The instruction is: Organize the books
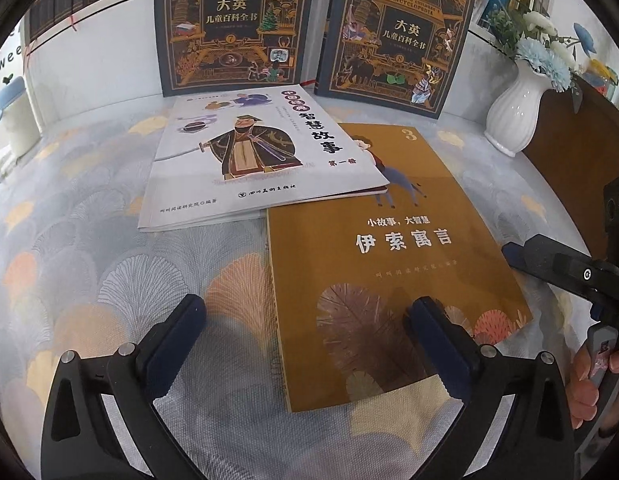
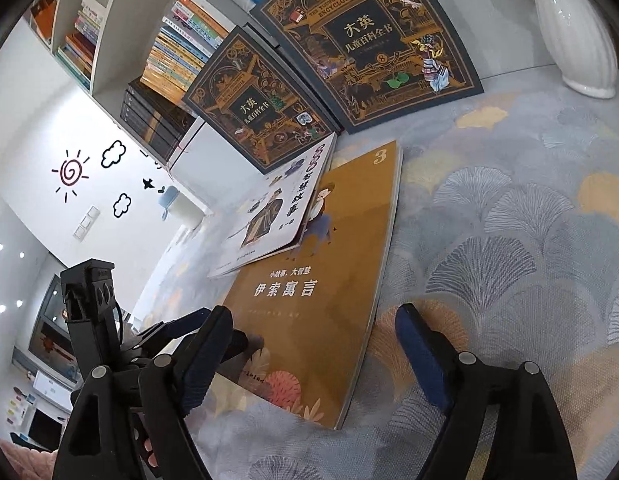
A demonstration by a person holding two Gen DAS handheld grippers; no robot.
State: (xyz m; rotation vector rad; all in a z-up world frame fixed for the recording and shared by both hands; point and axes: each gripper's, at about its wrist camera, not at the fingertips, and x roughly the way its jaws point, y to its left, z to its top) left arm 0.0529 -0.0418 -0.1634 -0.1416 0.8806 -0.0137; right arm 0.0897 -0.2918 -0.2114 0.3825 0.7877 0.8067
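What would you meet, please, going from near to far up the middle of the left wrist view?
Left gripper → brown book → white book → two dark encyclopedia volumes leaning upright at the back.

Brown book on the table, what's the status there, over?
Left gripper and right gripper both open, straddling the near corners of the brown book, nothing held. White book overlaps its far corner.

White book [image 1: 245, 168] hides mustard book's [image 1: 389, 264] top-left corner.
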